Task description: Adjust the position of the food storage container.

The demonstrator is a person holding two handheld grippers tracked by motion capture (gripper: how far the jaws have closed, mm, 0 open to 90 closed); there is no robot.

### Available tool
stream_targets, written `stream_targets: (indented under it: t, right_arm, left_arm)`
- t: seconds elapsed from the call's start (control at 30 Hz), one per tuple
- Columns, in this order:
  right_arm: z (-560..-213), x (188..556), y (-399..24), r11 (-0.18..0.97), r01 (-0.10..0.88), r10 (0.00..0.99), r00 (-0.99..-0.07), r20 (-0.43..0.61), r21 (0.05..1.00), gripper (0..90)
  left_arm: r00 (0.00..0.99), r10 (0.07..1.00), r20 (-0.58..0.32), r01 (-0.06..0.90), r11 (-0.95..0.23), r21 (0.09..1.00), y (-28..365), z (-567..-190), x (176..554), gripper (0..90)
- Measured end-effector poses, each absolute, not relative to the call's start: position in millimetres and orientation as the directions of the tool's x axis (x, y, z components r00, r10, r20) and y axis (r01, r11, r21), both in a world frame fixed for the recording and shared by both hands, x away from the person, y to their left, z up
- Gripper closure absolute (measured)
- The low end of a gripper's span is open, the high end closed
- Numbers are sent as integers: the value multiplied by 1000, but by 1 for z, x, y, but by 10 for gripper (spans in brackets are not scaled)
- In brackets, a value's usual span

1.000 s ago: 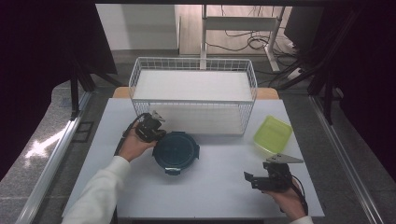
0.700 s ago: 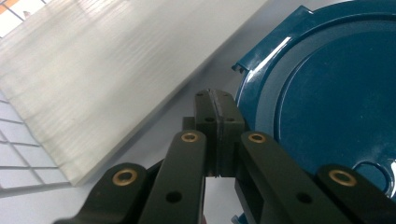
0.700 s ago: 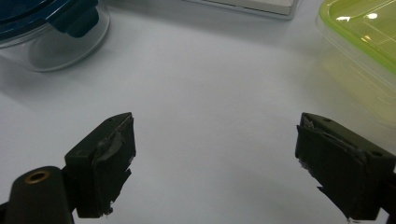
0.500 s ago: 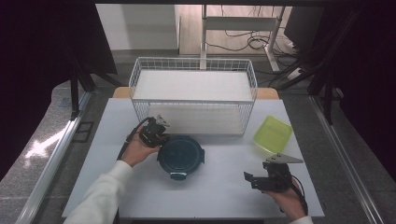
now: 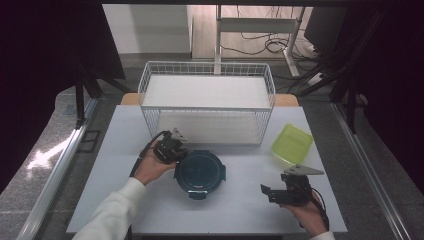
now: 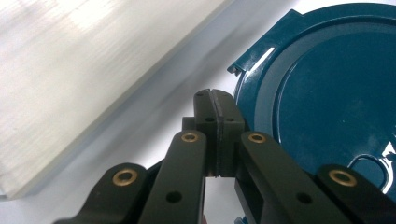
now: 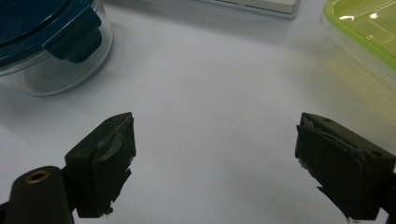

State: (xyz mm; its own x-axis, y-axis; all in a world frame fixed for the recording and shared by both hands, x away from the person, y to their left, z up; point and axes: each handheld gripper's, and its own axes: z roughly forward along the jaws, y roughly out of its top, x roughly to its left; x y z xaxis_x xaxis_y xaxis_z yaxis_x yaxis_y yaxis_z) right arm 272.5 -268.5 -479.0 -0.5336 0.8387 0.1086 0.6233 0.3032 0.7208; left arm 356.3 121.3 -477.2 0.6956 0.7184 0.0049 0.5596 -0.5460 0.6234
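Observation:
A round clear container with a dark teal clip lid (image 5: 200, 172) sits on the white table (image 5: 240, 212) in front of the wire basket. My left gripper (image 5: 179, 153) is shut with nothing in it. Its tips rest against the lid's upper left rim. In the left gripper view the closed pads (image 6: 215, 100) meet beside the lid (image 6: 327, 93). My right gripper (image 5: 266, 192) lies low at the table's front right, pointing left, open and empty. In the right gripper view its jaws (image 7: 217, 126) stand wide over bare table, with the round container (image 7: 42, 28) at the upper left.
A white wire basket (image 5: 207, 100) with a white floor stands at the back of the table, close behind the left gripper. A lime green square container (image 5: 292, 144) lies right of the basket, also seen in the right gripper view (image 7: 369, 32).
My left gripper has moved right and toward the person, and the round container has slid the same way ahead of it. The right gripper has stayed put.

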Motion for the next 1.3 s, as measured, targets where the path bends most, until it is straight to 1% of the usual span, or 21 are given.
stream_targets:
  t: [0.4, 1.0, 1.1, 1.17, 1.23, 1.3]
  right_arm:
    - [-479, 272, -268, 306, 625, 839, -534, 107, 719, 121]
    - [-479, 273, -268, 310, 620, 835, -540, 105, 721, 121]
    - [-479, 272, -268, 310, 618, 832, -544, 108, 723, 121]
    - [-478, 272, -267, 311, 616, 829, -548, 109, 724, 122]
    - [-478, 271, -267, 309, 612, 827, -550, 112, 728, 122]
    - [-477, 271, -268, 306, 611, 828, -550, 112, 730, 122]
  left_arm:
    - [705, 709, -8, 555, -546, 627, 112, -478, 346, 900]
    - [701, 712, -31, 564, -528, 635, 104, -478, 341, 900]
    - [701, 710, -62, 574, -510, 640, 107, -479, 344, 900]
    - [688, 723, -56, 582, -504, 638, 112, -479, 348, 900]
    - [673, 736, -75, 585, -466, 664, 118, -475, 347, 896]
    - [657, 750, -70, 584, -448, 677, 126, -467, 343, 893]
